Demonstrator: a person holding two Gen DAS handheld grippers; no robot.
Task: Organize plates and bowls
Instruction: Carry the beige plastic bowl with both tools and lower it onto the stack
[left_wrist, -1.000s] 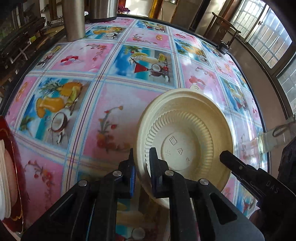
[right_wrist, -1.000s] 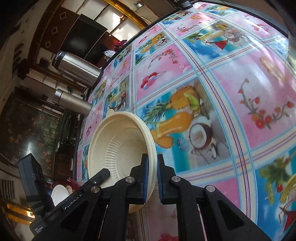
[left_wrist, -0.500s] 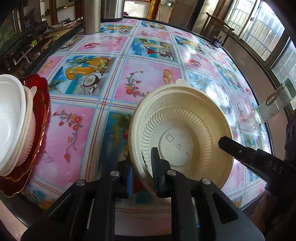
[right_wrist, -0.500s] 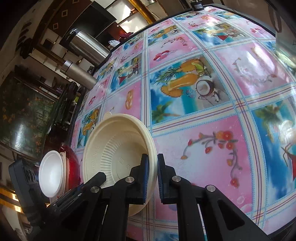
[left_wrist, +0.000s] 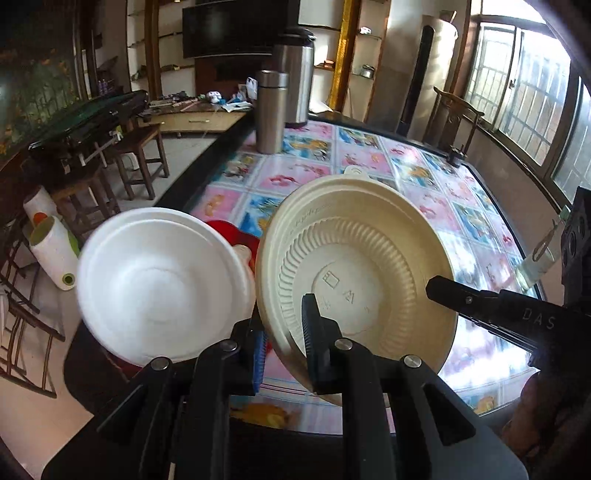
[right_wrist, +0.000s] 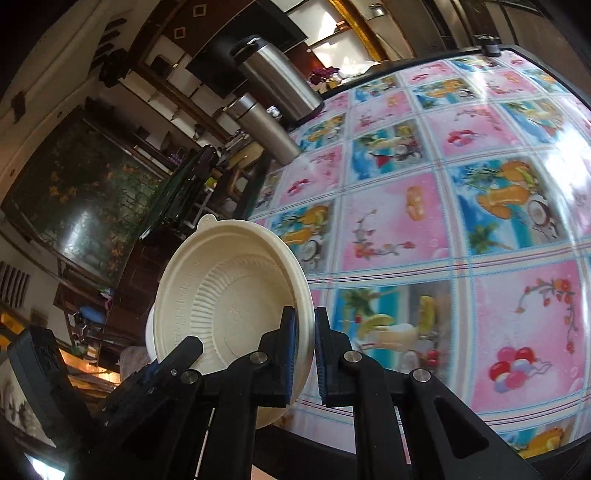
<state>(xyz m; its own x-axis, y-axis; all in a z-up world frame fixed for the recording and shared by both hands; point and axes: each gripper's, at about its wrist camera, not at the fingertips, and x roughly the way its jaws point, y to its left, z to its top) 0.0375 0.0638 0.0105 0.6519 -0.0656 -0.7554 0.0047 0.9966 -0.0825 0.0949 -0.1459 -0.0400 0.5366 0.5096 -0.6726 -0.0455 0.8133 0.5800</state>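
At the left a white bowl sat empty on a red plate, beside the cream bowl. The cream bowl stood tilted on edge above the near edge of the patterned table, its underside toward the left camera. The left gripper was clamped on its lower rim and the right gripper on the opposite rim.

Both wrist views close along claws, sharing cream bowl, table

"DAS" on right gripper arm; rest unreadable
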